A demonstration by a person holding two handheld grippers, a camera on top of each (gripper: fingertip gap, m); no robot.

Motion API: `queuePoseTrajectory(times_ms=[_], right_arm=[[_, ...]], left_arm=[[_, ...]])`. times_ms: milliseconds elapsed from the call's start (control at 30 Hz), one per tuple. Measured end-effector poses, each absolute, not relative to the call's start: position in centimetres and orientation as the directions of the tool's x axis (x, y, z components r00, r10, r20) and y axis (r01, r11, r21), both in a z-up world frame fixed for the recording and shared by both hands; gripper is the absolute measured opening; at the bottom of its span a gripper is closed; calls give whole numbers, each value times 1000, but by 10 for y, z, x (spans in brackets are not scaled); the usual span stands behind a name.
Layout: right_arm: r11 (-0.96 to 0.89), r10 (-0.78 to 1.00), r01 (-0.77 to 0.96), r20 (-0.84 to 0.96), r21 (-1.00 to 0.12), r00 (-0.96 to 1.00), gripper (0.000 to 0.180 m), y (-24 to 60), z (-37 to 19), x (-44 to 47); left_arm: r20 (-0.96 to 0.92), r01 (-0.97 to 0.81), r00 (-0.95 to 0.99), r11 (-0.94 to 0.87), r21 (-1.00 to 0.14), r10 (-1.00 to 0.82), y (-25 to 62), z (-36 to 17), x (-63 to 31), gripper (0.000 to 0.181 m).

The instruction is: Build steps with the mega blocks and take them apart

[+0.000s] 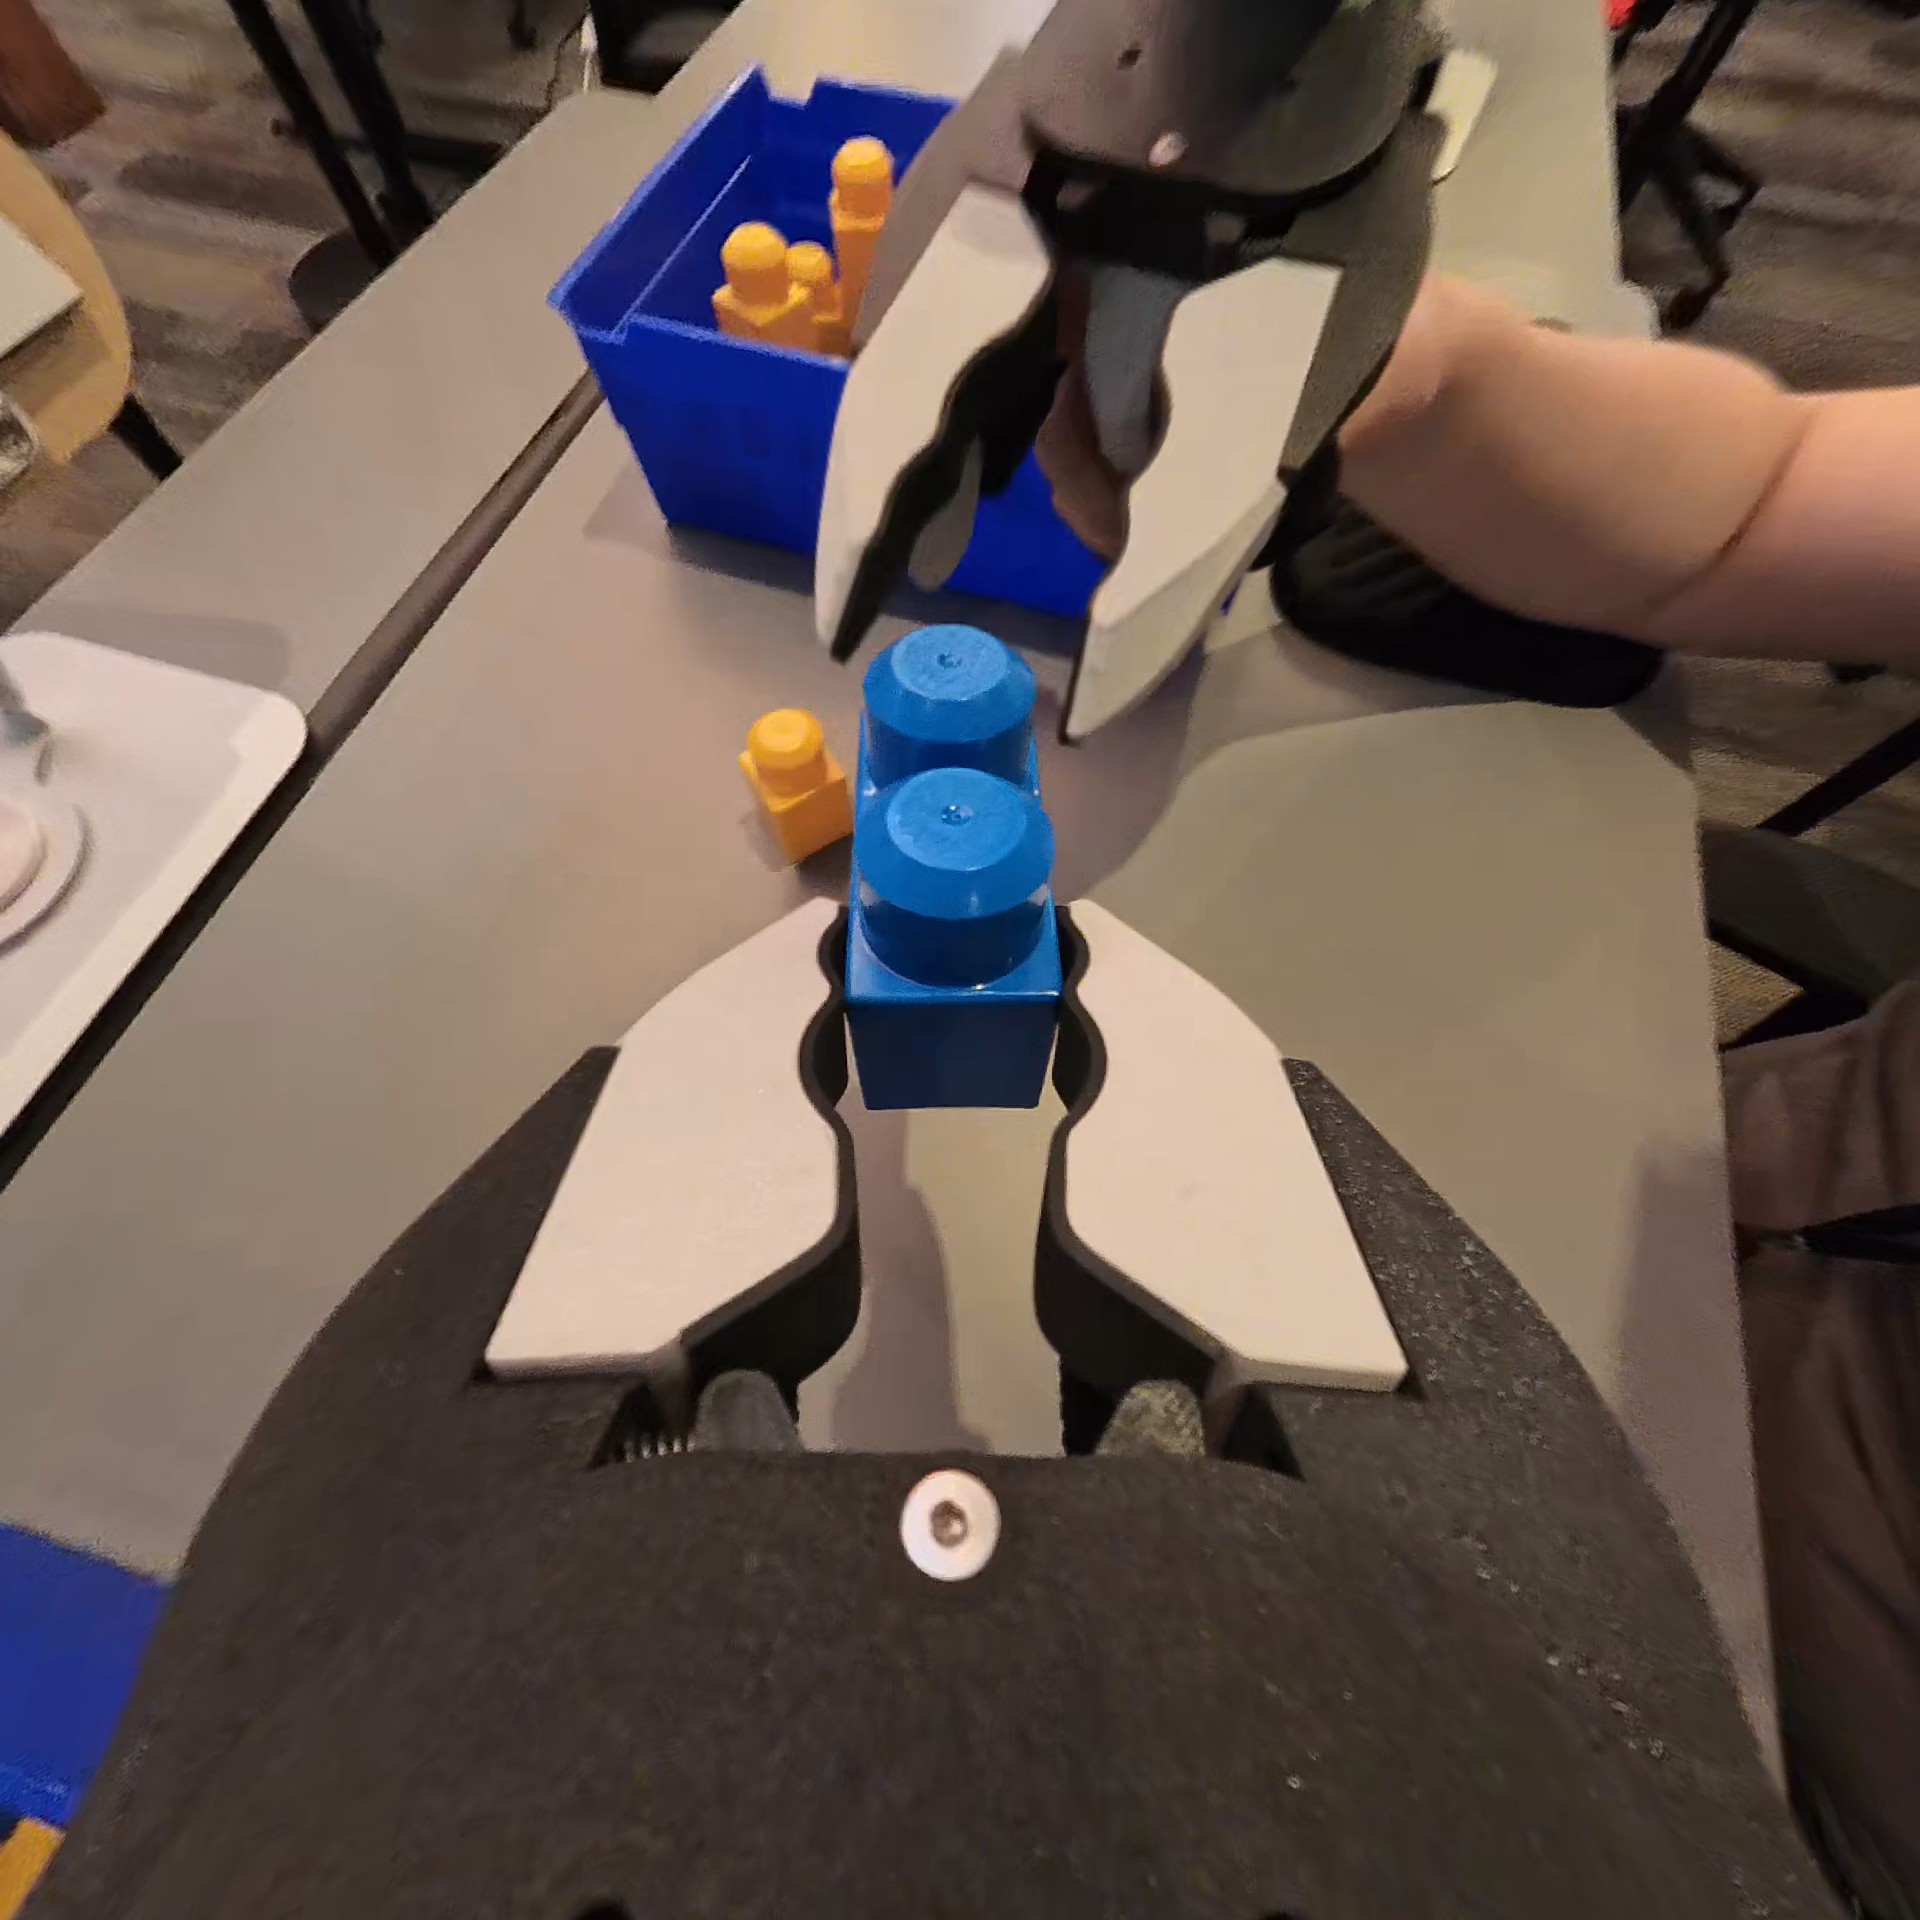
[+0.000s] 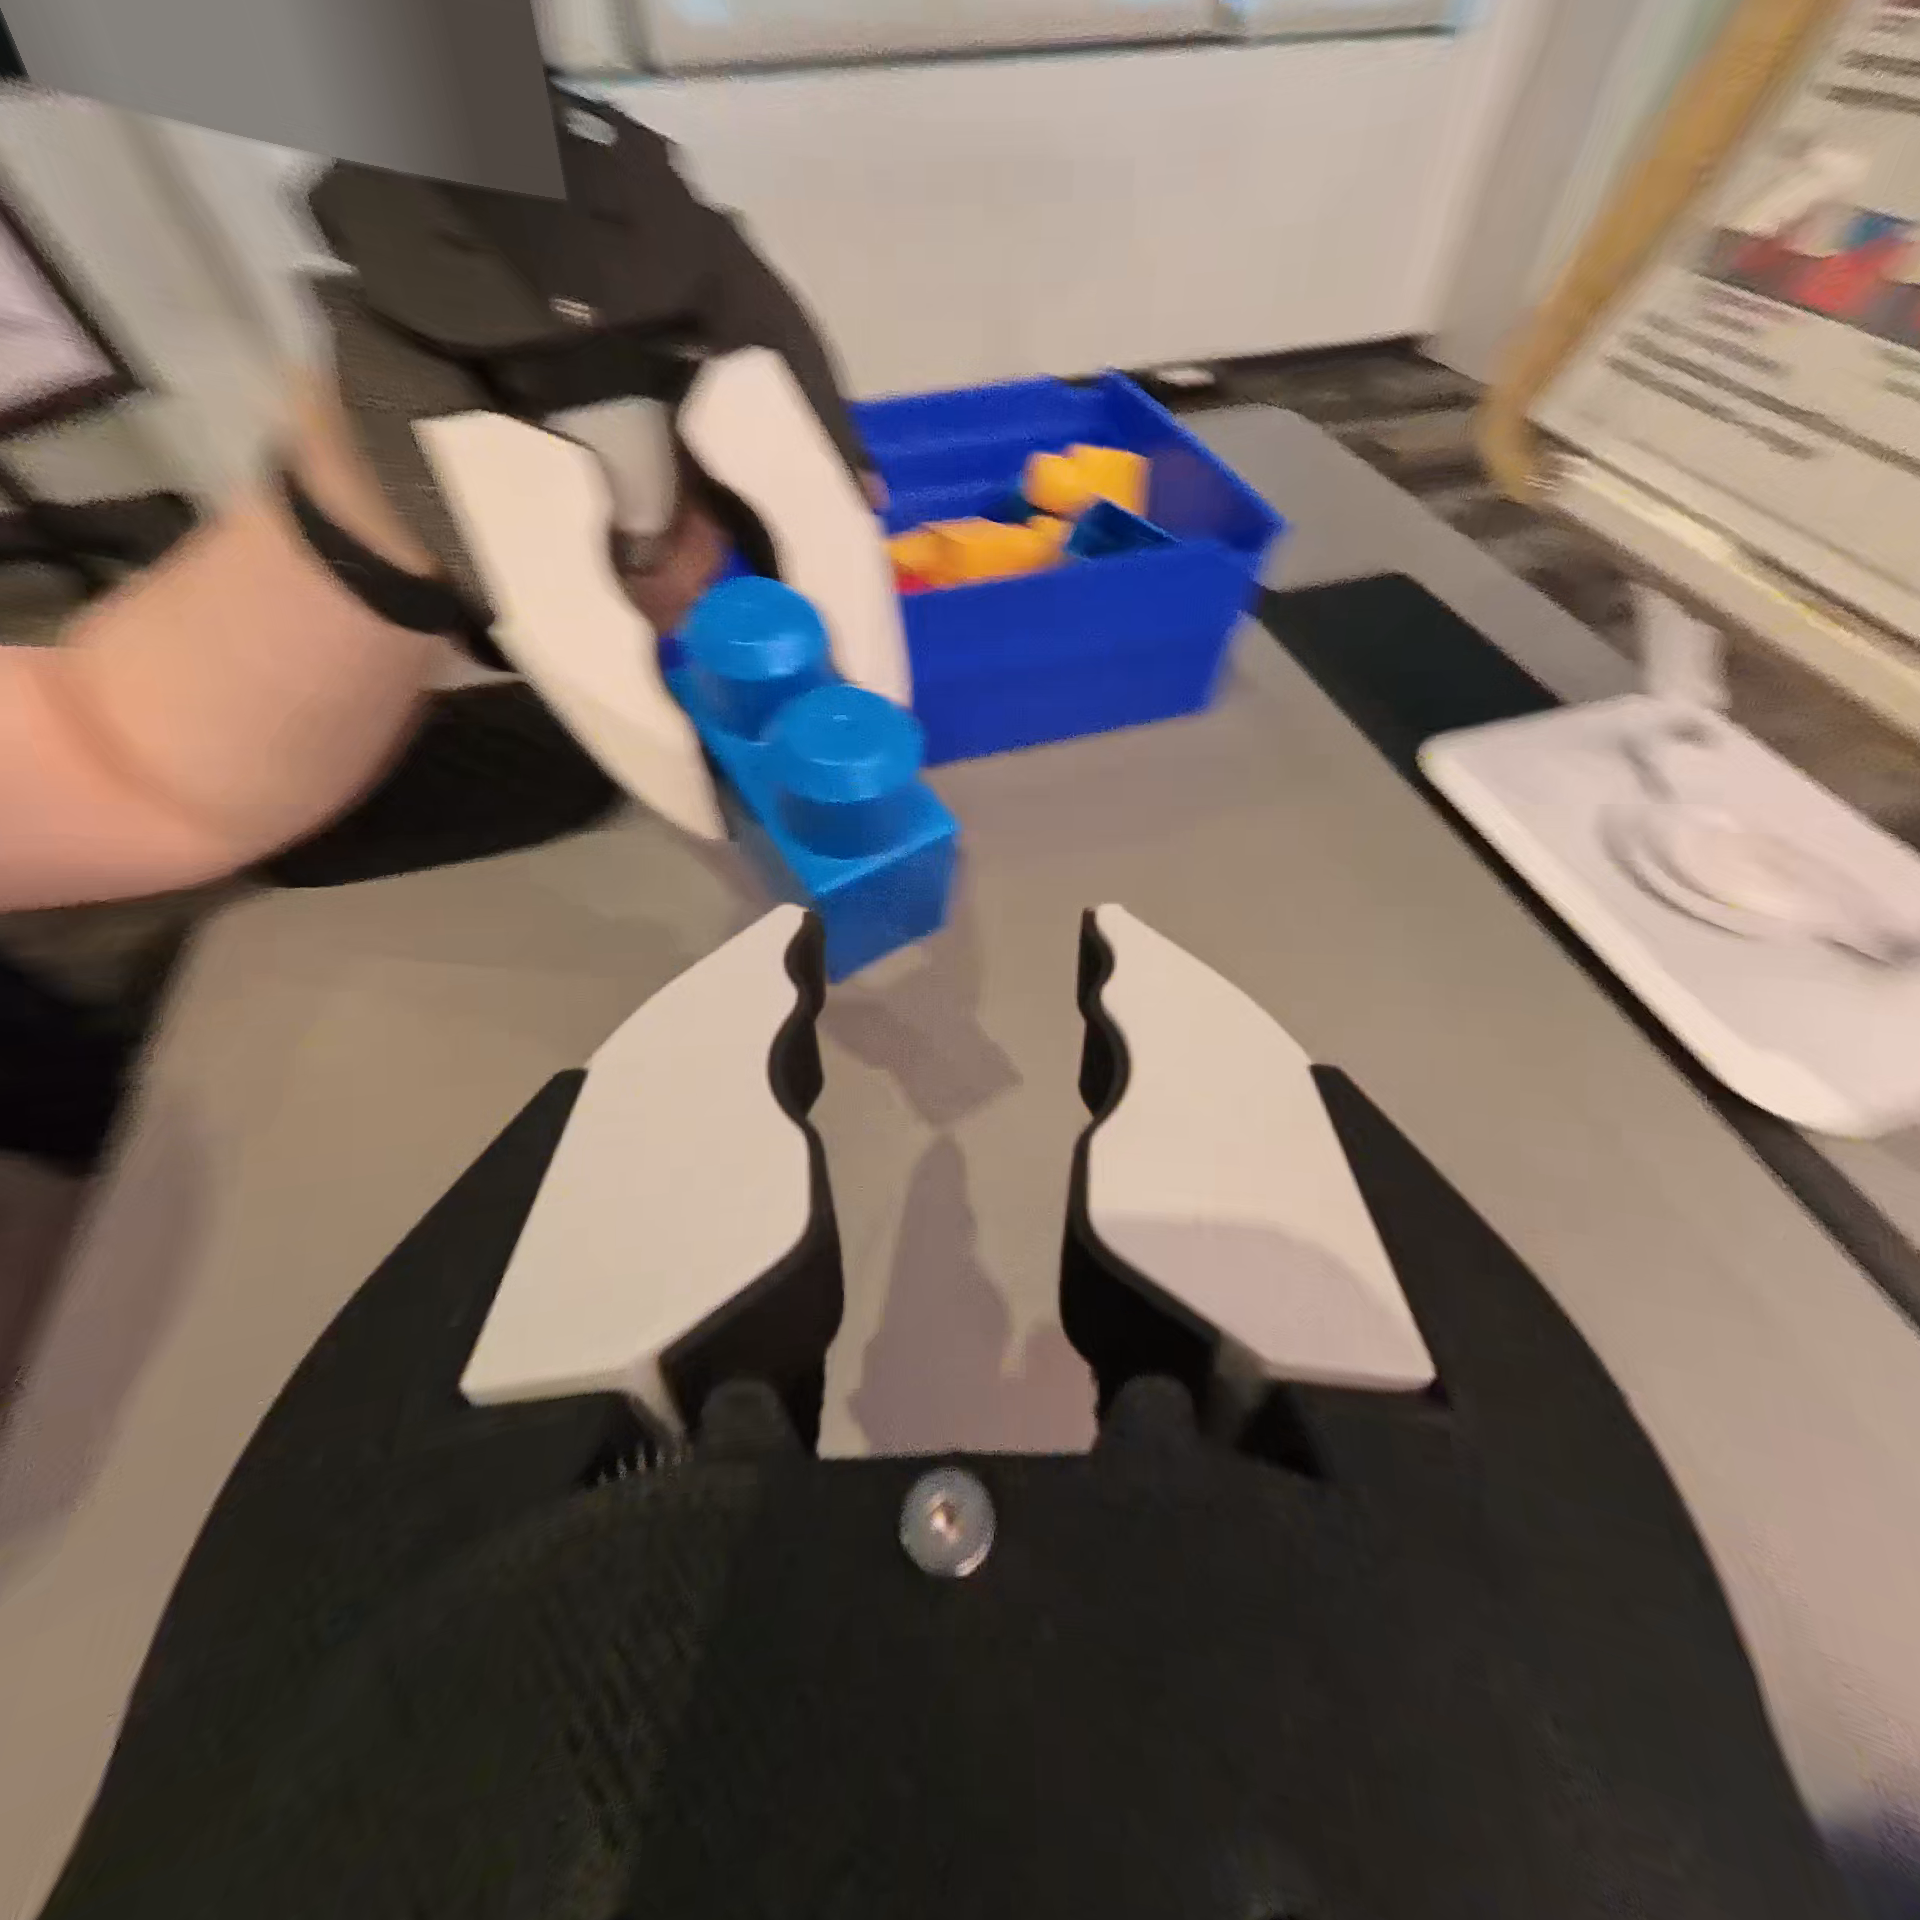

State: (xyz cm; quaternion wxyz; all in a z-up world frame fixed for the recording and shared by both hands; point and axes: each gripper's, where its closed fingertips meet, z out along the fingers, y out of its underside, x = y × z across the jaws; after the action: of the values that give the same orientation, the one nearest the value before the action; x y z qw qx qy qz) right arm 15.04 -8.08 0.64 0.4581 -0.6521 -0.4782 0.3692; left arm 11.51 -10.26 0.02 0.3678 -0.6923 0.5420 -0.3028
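A grey table [image 1: 1351,987] in an office-like room with patterned carpet carries the scene. In the left wrist view, the left gripper [image 1: 951,935] has its two white fingers closed against the sides of a blue two-stud block [image 1: 951,1023], gripping the near end; the block is lifted above the tabletop, studs up, its long axis pointing away from the camera. Just left of the block's far end, a small orange one-stud block [image 1: 795,784] rests on the table. Beyond it stands a blue bin [image 1: 727,416] holding several orange blocks [image 1: 774,291]. The right gripper [image 1: 961,675] hangs above the blue block's far end, tips pointing down, jaws spread apart with nothing between them; a bare forearm [image 1: 1610,520] reaches in from the right behind it. In the blurred right wrist view, the right gripper [image 2: 951,935] is likewise apart and empty, near the blue block [image 2: 831,800] held by the left gripper [image 2: 769,748]. A white tray [image 2: 1662,883] lies to the right.
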Motion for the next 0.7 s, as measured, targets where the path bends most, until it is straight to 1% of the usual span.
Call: queuePoseTrajectory(times_ms=[100, 200, 233, 267, 333, 400, 533, 700], right_arm=[[-133, 985, 250, -100, -959, 140, 53, -101, 10, 141], [-105, 994, 269, -102, -957, 25, 54, -120, 5, 133], [-71, 997, 277, -73, -958, 5, 41, -124, 3, 132], [-38, 999, 286, -38, -957, 6, 36, -125, 1, 131], [-1, 999, 279, 9, -960, 33, 36, -122, 3, 130], [4, 999, 228, 15, -974, 46, 35, -121, 12, 129], [29, 996, 233, 46, -972, 71, 35, -118, 15, 132], [28, 996, 244, 48, -969, 76, 36, -117, 14, 133]], left_arm=[[64, -481, 158, -134, -867, -985, -119, 14, 121, 36], [93, -442, 99, -127, -888, -991, -132, 23, 128, 36], [87, -429, 94, -119, -896, -992, -133, 25, 129, 36], [71, -413, 98, -105, -905, -993, -132, 28, 130, 36], [30, -367, 111, -69, -928, -993, -130, 36, 134, 37], [5, -319, 127, -46, -947, -992, -129, 44, 137, 37], [-32, -323, 170, -26, -946, -985, -123, 41, 141, 39], [-13, -309, 167, -40, -950, -986, -122, 38, 143, 41]])
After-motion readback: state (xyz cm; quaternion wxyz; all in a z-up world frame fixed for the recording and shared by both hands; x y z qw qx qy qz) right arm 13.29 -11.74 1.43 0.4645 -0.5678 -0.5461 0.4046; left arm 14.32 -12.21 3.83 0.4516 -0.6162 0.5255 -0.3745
